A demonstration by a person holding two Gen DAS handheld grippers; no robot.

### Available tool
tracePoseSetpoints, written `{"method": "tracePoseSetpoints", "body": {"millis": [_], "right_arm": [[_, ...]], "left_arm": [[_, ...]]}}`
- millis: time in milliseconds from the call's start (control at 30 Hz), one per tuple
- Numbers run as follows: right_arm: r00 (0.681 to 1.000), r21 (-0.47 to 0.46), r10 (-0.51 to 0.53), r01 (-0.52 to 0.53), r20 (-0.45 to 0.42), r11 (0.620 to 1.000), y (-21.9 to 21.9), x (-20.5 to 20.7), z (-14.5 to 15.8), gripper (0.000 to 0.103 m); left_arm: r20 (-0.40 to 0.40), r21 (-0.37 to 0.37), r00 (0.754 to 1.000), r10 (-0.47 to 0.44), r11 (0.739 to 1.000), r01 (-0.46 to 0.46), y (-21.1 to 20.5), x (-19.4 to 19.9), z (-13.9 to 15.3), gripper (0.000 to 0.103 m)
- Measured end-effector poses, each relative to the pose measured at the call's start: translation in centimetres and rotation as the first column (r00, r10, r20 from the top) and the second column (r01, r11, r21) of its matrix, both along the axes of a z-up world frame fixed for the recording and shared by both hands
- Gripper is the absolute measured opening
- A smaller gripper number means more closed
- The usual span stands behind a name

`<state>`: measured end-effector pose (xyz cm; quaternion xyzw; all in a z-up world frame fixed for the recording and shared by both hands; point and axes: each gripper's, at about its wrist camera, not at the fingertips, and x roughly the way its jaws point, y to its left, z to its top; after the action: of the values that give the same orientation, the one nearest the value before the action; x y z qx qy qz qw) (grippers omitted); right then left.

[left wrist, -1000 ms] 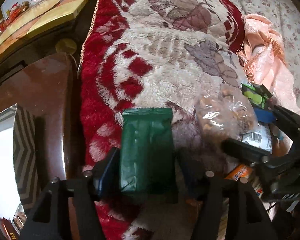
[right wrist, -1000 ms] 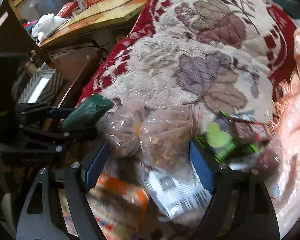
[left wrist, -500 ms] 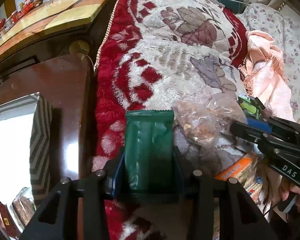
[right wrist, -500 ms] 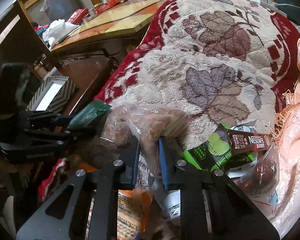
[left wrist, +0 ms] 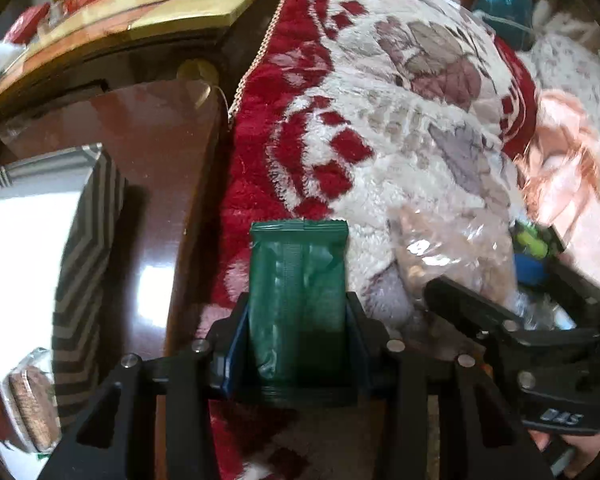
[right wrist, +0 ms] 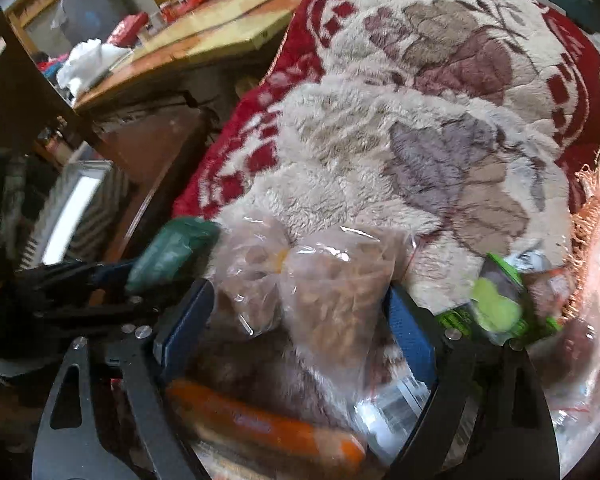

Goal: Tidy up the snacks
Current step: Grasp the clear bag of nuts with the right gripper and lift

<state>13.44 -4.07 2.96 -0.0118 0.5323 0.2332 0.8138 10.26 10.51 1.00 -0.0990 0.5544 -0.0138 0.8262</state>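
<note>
Squeezing a green snack packet (left wrist: 298, 300), the left gripper (left wrist: 298, 320) is clenched; the right gripper (right wrist: 296, 320), just opened wide, straddles clear nut bags (right wrist: 320, 280).

1. The dark green snack packet (left wrist: 298, 300) is smooth, crinkly plastic foil with a soft shine.
2. The red and cream flower blanket (left wrist: 380, 152) is thick, fuzzy cloth.
3. The clear bag of brown nuts (right wrist: 332, 280) is thin, shiny, wrinkled plastic.
4. The dark brown table top (left wrist: 148, 168) is polished, glossy wood.
5. The pink cloth (left wrist: 568, 160) looks silky.
</note>
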Motion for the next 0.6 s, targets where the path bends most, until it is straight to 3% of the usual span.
{"method": "tracePoseSetpoints", "body": {"millis": [67, 133, 233, 333, 600], "right_arm": [[1.000, 0.040, -0.003, 0.003, 0.002, 0.999, -0.6, 0.4, -0.4, 0.073], [1.000, 0.076, -0.001, 0.001, 0.005, 0.997, -1.6, 0.5, -0.2, 0.051], [1.000, 0.083, 0.024, -0.025, 0.016, 0.996, -2.0, 0.2, 0.7, 0.039], [0.998, 0.084, 0.049, -0.052, 0.038, 0.995, -2.2, -0.6, 1.7, 0.034], [0.998, 0.171, 0.029, -0.038, 0.054, 0.985, -4.0, -3.0, 4.0, 0.032]], "left_arm": [[-0.001, -0.004, 1.000, -0.004, 1.000, 0.004, 0.0, 0.0, 0.0, 0.047], [0.004, 0.029, 0.999, -0.035, 0.999, 0.035, -0.5, -0.1, 0.1, 0.046], [0.013, 0.030, 0.999, -0.043, 0.999, 0.043, -0.7, -0.3, 0.5, 0.046], [0.035, 0.031, 0.999, -0.041, 0.999, 0.040, -0.7, -0.8, 1.4, 0.046], [0.079, 0.029, 0.997, -0.014, 1.000, 0.012, -0.3, -3.1, 3.8, 0.046]]}}
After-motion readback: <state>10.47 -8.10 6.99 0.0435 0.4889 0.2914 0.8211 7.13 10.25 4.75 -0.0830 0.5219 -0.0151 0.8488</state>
